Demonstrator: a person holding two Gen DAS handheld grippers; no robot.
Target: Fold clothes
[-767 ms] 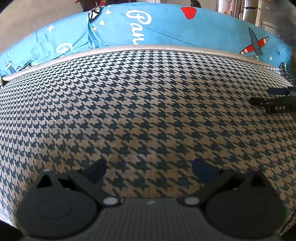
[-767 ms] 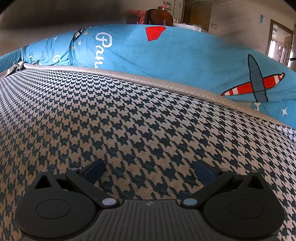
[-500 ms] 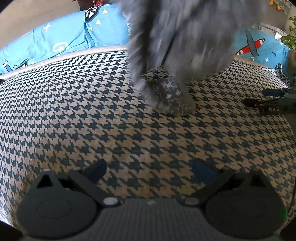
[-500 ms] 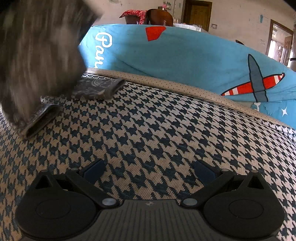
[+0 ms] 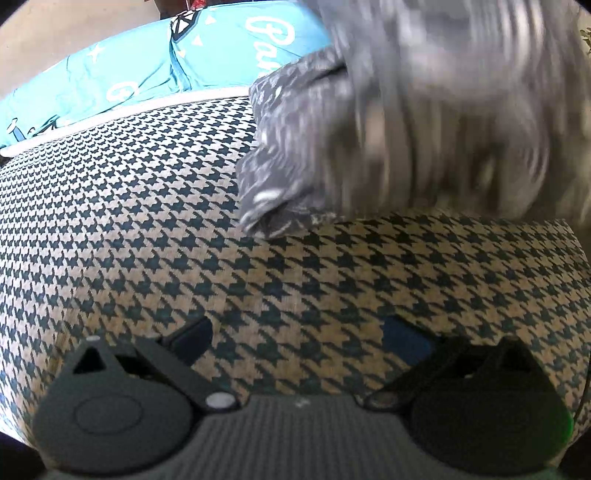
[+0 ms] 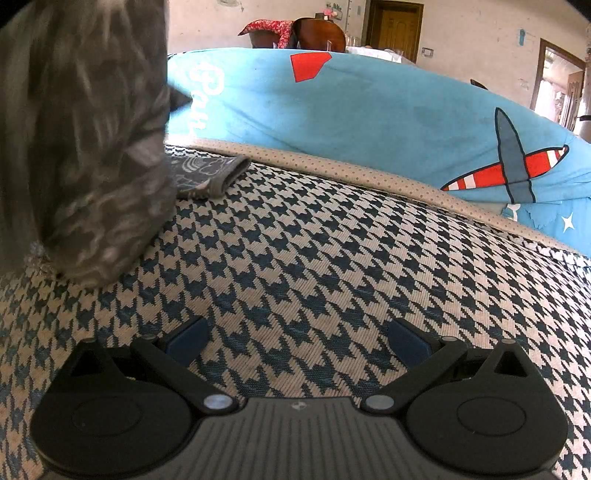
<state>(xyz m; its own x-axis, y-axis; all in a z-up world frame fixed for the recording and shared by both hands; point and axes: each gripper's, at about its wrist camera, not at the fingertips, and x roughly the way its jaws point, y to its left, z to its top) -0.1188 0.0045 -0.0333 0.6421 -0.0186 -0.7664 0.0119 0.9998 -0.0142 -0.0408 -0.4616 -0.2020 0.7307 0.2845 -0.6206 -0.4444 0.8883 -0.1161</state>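
Houndstooth bed cover (image 6: 332, 266) lies beneath both gaping, empty tools (image 5: 297, 338) (image 6: 297, 338); blurred grey patterned garment (image 5: 424, 122) ahead.

A lived-in home: a houndstooth-covered bed (image 6: 332, 258) fills the lower frame, with a blue children's quilt (image 6: 369, 110) printed with aeroplanes behind it. At the top stand a wooden door (image 6: 395, 26), a dark wooden chair (image 6: 317, 35) draped with red cloth, and plastered walls.

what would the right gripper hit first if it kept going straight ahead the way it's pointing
Probably just the houndstooth mat under the open right gripper, then the blue quilt behind it. The grey garment sits off to its left, likely outside that line.
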